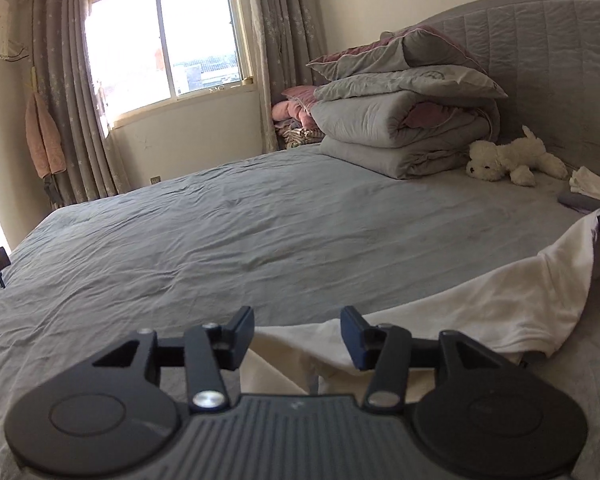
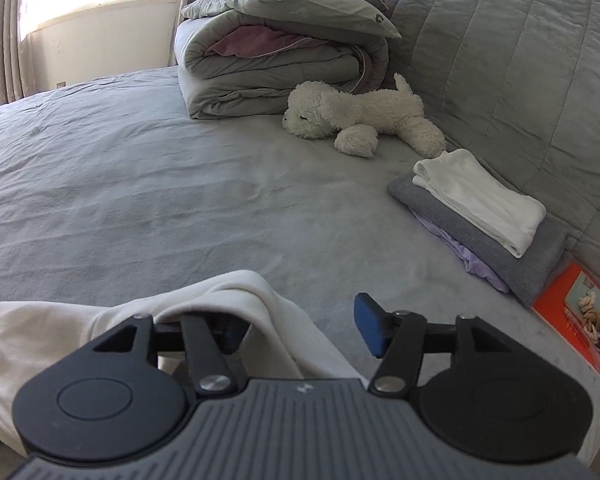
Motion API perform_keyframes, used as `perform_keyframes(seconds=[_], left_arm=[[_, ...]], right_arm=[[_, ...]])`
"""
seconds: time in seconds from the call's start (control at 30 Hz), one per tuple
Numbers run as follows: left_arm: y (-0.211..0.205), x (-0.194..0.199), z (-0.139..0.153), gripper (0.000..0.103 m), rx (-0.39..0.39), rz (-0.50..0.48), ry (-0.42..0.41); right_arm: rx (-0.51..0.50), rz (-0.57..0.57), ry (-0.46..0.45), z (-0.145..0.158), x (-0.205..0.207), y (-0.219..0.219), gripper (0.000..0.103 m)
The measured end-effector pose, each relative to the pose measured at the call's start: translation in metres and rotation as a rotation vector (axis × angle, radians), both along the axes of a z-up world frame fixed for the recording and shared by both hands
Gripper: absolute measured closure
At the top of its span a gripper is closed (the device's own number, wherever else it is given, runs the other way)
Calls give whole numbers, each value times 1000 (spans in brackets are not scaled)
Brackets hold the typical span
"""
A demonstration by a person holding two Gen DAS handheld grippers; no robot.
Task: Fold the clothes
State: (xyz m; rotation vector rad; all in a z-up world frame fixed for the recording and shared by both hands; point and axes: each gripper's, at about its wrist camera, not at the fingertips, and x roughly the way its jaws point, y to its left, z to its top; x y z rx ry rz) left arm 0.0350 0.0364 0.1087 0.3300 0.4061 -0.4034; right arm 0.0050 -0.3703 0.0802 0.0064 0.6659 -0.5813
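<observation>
- The cream garment point(image 1: 480, 300) lies loose and rumpled on the grey bed sheet point(image 1: 240, 232), running from the left gripper point(image 1: 298, 336) out toward 2 o'clock.
- Left gripper: jaws parted, with cloth under and between them but not pinched. Closing here may catch only one layer, so the fold drags crooked.
- Right gripper point(image 2: 300, 332): released, with cloth draped over its left finger point(image 2: 232, 336) at 10 o'clock. Pulling away could snag the fabric and lift it along.
- A folded stack point(image 2: 480, 216) sits at 2 o'clock near the plush dog point(image 2: 360, 120); a wide sweep could topple it.
</observation>
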Motion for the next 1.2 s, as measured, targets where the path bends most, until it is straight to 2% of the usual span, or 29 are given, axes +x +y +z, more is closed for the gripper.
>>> perform_keyframes(seconds=[0.07,0.13,0.17,0.33,0.5,0.6,0.63,0.73,0.8,0.87,0.97,1.1,1.2], left_arm=[[-13,-8,-8,39,121,-71,-38],[-25,-20,-21,39,268,-151,-93],[-29,-25,-26,39,317,-184,-110],[-44,-35,-41,39,441,-309,-140],[-54,-23,-54,39,515,-345,-132],[-58,-10,-58,41,520,-359,-118],[-59,-7,-60,43,520,-369,-116],[-64,-5,-65,57,524,-385,-117],[-68,-8,-67,83,526,-399,-139],[-68,-11,-62,95,508,-386,-167],[-60,-12,-43,98,399,-351,-176],[-54,-16,-28,98,326,-305,-217],[-52,-15,-20,98,282,-280,-232]], right_arm=[[-40,-3,14,-1,-2,-2,26],[-67,24,21,-1,-4,0,26],[-83,61,24,-1,-4,4,26],[-158,301,75,-7,-6,34,26],[-244,486,228,-31,-3,62,26],[-354,592,328,-50,-6,79,26],[-374,627,332,-52,-8,83,26],[-397,739,320,-53,-17,92,26],[-392,803,306,-51,-20,97,26],[-404,853,297,-51,-22,101,26],[-444,866,287,-53,-22,104,26],[-472,870,279,-56,-23,108,26],[-512,954,257,-59,-32,118,26]])
